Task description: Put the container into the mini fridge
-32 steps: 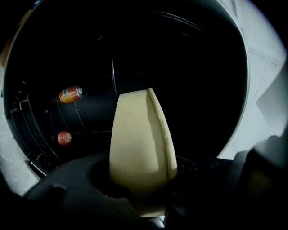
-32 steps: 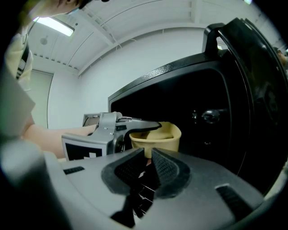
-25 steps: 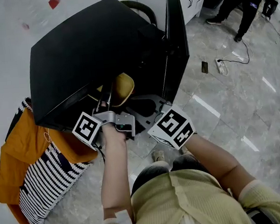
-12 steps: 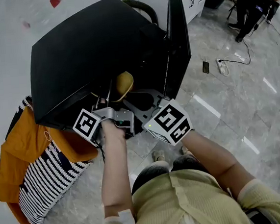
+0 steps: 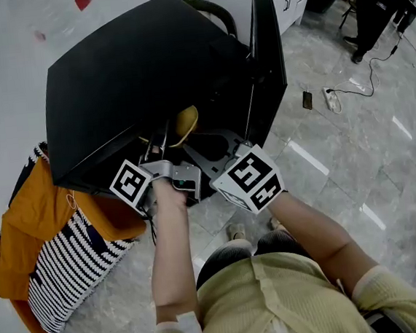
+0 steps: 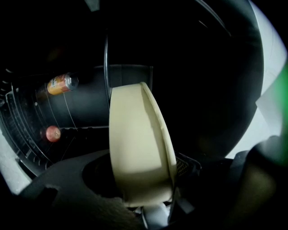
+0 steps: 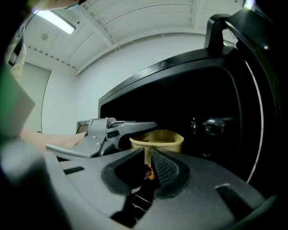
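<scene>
The black mini fridge (image 5: 133, 74) has its door (image 5: 264, 54) swung open at the right. An orange and striped cloth heap (image 5: 47, 243) lies against its left side. The yellow container (image 5: 185, 120) sits inside the fridge mouth between the left gripper's (image 5: 158, 141) jaws, which have just been opening and stand wide. The right gripper's (image 7: 148, 155) jaws are almost together, empty. Only the left gripper view shows 1 can (image 6: 62, 84) and 1 red round thing (image 6: 52, 133) on far shelves.
</scene>
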A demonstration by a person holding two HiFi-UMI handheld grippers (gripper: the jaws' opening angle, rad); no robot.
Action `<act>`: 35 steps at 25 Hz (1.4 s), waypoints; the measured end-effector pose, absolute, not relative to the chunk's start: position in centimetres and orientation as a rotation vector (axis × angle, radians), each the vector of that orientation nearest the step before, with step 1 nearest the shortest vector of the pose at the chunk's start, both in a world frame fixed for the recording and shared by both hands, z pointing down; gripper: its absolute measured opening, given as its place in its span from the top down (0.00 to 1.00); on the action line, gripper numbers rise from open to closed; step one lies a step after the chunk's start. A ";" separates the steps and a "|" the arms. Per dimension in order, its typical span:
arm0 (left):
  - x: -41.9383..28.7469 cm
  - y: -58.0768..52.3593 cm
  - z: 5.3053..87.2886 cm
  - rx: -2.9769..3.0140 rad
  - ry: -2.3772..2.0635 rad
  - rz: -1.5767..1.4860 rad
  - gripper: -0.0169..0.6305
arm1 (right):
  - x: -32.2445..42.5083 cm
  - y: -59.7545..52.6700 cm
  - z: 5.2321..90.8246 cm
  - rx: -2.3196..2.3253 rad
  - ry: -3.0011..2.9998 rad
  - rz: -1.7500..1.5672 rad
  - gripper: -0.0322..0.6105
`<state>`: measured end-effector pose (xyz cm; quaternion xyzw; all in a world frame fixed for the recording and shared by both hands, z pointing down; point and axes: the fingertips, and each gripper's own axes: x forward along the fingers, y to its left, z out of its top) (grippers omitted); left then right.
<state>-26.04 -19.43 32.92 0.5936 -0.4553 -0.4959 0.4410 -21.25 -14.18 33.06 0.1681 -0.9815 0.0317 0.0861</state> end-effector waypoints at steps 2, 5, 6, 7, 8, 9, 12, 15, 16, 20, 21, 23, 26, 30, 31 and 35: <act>-25.9 -19.2 33.0 1.489 -1.131 -1.221 0.56 | -21.4 -14.3 33.0 0.501 -2.926 0.094 0.90; -25.8 -18.6 33.1 1.506 -1.128 -1.218 0.54 | -21.6 -14.3 33.0 0.496 -2.930 0.094 0.90; -25.8 -18.4 33.1 1.515 -1.130 -1.214 0.53 | -21.6 -14.2 33.0 0.495 -2.932 0.095 0.90; -25.6 -18.2 33.1 1.526 -1.133 -1.208 0.53 | -21.6 -14.2 33.0 0.494 -2.934 0.096 0.90; -25.5 -17.9 33.0 1.540 -1.137 -1.201 0.52 | -21.5 -14.2 33.0 0.493 -2.936 0.096 0.90; -25.3 -17.6 33.0 1.556 -1.140 -1.195 0.52 | -21.5 -14.3 33.0 0.493 -2.936 0.097 0.90; -24.5 -16.7 32.6 1.624 -1.151 -1.164 0.52 | -21.5 -14.4 33.1 0.491 -2.936 0.101 0.90; -23.6 -15.6 32.6 1.679 -1.175 -1.120 0.52 | -21.4 -14.5 33.2 0.488 -2.935 0.105 0.90; -23.4 -15.3 32.6 1.693 -1.185 -1.108 0.52 | -21.3 -14.5 33.2 0.489 -2.935 0.105 0.90; -23.1 -13.8 32.9 1.760 -1.299 -1.014 0.52 | -21.3 -14.7 33.1 0.483 -2.942 0.103 0.90; -23.2 -13.3 33.1 1.790 -1.361 -0.962 0.52 | -21.3 -14.7 33.1 0.479 -2.943 0.102 0.90; -23.5 -12.5 33.2 1.875 -1.509 -0.834 0.52 | -21.3 -14.7 33.1 0.473 -2.945 0.102 0.90; -23.8 -11.7 33.4 1.977 -1.667 -0.657 0.52 | -21.4 -14.8 33.1 0.468 -2.947 0.104 0.90; -24.1 -11.4 34.8 2.006 -1.782 -0.476 0.52 | -21.6 -14.8 33.3 0.459 -2.943 0.113 0.90; -24.3 -11.4 35.0 1.998 -1.803 -0.450 0.52 | -21.7 -14.9 33.4 0.457 -2.942 0.117 0.90; -25.1 -10.8 34.7 1.991 -1.945 -0.334 0.52 | -21.9 -14.9 33.5 0.448 -2.944 0.123 0.90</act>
